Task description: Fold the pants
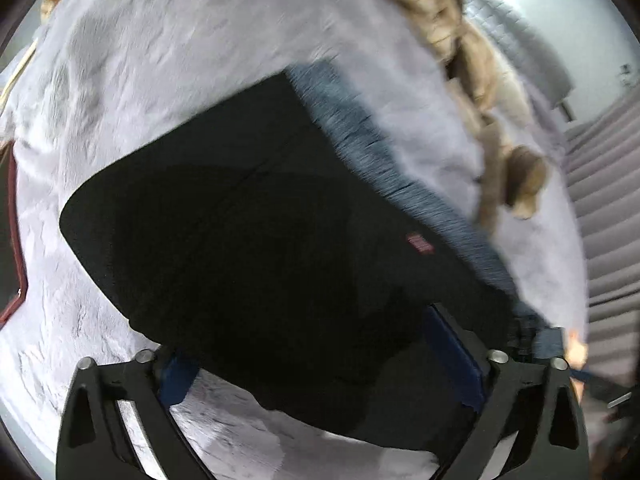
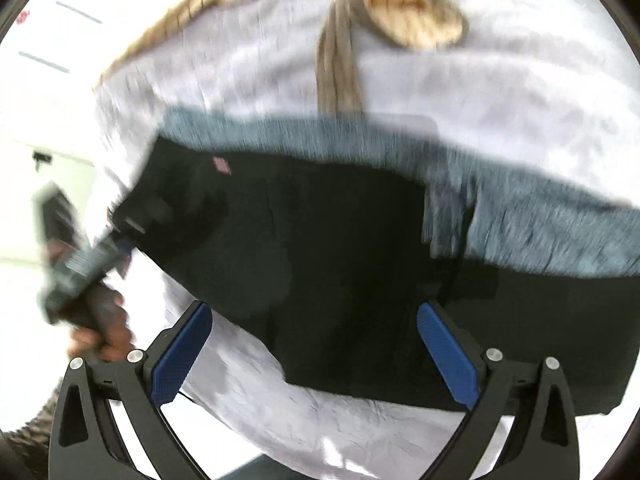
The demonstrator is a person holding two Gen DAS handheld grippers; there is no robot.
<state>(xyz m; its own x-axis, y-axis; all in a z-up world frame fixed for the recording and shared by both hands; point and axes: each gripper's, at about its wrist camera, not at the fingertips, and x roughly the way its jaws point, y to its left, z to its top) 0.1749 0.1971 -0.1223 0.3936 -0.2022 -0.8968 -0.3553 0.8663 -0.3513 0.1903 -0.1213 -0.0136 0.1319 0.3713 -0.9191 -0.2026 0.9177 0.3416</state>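
1. Now, on my left wrist view, the black pants (image 1: 256, 216) lie folded on the pale sheet (image 1: 160, 60); my left gripper (image 1: 320, 380) straddles their near edge, jaws apart, gripping nothing.
2. Right wrist view: my right gripper (image 2: 316, 348) hangs wide open over the pants (image 2: 340, 260), empty.

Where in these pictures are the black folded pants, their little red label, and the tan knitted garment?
Black folded pants (image 1: 248, 220): left wrist view, middle of the dark cloth.
Little red label (image 1: 420, 243): left wrist view, the patch near the grey waistband.
Tan knitted garment (image 2: 412, 12): right wrist view, its rolled end on the pale sheet.
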